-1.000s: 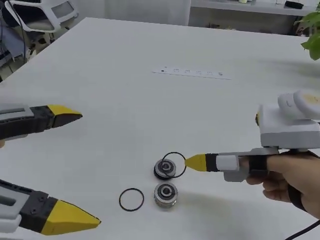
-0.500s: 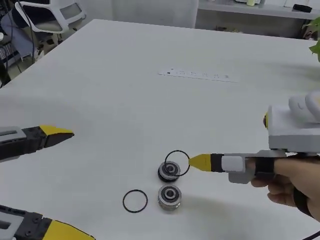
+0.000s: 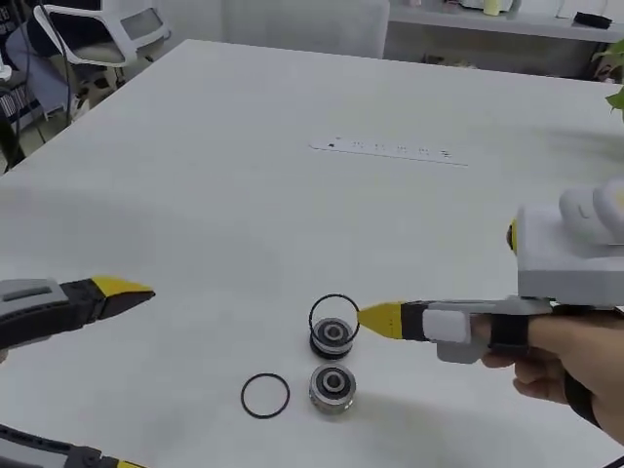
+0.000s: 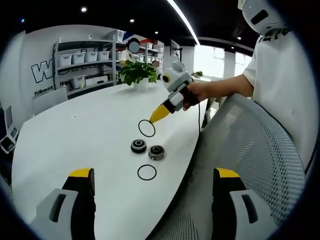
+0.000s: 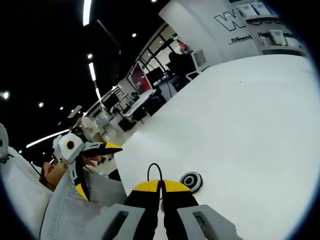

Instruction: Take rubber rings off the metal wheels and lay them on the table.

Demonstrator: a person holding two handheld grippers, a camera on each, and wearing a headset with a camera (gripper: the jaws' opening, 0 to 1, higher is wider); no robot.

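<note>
Head view looks forward and down at the table [image 3: 244, 175] from its near edge, wheels [image 3: 332, 335] pretty close. Left gripper view sits low by the table's edge, facing across at the right gripper [image 4: 159, 115]. Right gripper view hovers near the tabletop, looking past its pinched ring [image 5: 154, 164] back at the left gripper [image 5: 97, 169]. All three catch a wheel.

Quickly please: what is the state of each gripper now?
Left gripper: open, holding nothing.
Right gripper: shut on a rubber ring.
</note>
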